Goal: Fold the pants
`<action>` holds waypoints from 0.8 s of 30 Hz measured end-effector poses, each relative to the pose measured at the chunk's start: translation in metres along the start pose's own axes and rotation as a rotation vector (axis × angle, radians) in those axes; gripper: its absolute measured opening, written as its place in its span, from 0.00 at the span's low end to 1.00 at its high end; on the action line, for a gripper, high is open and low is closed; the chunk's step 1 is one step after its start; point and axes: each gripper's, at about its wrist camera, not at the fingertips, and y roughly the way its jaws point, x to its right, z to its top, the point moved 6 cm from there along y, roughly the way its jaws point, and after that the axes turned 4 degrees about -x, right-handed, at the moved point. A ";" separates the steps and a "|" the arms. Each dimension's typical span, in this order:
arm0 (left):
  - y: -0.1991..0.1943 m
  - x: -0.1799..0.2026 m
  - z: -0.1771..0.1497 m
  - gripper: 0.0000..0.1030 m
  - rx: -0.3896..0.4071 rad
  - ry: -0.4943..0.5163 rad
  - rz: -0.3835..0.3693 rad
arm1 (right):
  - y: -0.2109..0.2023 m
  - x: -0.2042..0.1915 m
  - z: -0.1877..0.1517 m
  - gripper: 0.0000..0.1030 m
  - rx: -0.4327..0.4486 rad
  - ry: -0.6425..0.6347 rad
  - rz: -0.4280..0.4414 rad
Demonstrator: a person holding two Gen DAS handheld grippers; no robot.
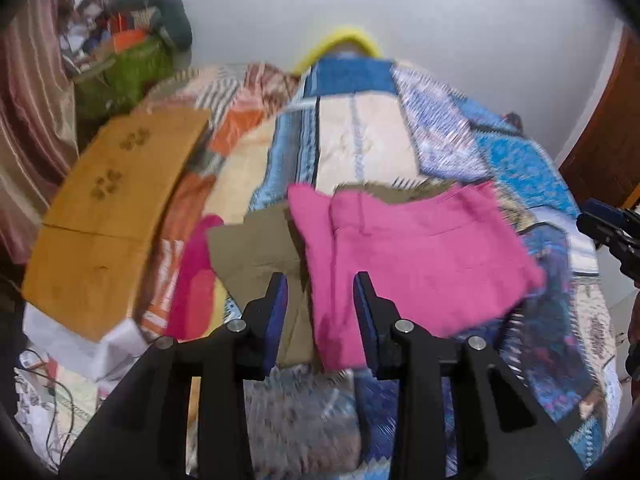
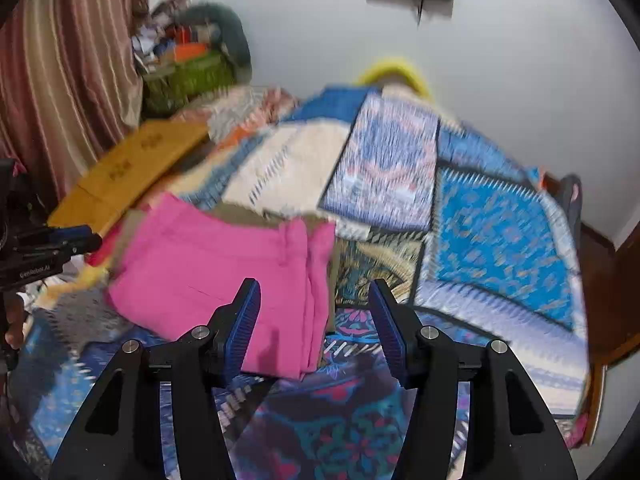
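A: Status on the left tongs (image 1: pixel 320 284)?

B: Held low over the near edge of the bed (image 1: pixel 368 148), pointed toward the far wall. Jaws spread, nothing pinched. The near left corner of the pink pants (image 1: pixel 404 256) is seen in the gap between the blue pads (image 1: pixel 276 316), but contact cannot be told; frames are motion-blurred.

A: Right tongs (image 2: pixel 314 292)?

B: Also spread, nothing gripped. Held level above the patchwork quilt (image 2: pixel 500 236), aimed at the far wall. The near right corner of the pants is framed between the fingers. In the left view the right tongs are seen at the far right edge, well apart from the garment.

A: Where are the pants?

B: Laid on the quilt near the front of the bed, folded into a rough rectangle. Stacked fold layers are seen along the right edge in the right view. An olive garment (image 1: pixel 256 248) is lying partly under them, showing to the left and along the far edge.

A: Anything else in frame?

B: A flattened cardboard box (image 1: pixel 108 216) on the left of the bed, a striped curtain (image 2: pixel 68 80) beyond it, a green basket (image 2: pixel 188 80) piled with clutter in the far left corner.
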 end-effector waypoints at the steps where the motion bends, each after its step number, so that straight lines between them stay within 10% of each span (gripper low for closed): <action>1: -0.018 0.005 -0.001 0.33 0.026 0.008 -0.005 | -0.021 -0.003 0.002 0.51 0.035 0.004 0.013; 5: -0.093 0.032 -0.006 0.50 0.146 0.054 -0.014 | -0.088 -0.017 0.007 0.62 0.146 0.025 0.060; 16: -0.294 0.086 -0.057 0.54 0.482 0.088 -0.076 | -0.274 -0.075 -0.025 0.80 0.514 0.002 0.095; 24: -0.384 0.109 -0.118 0.70 0.657 0.130 -0.043 | -0.328 -0.109 -0.067 0.86 0.632 -0.036 0.031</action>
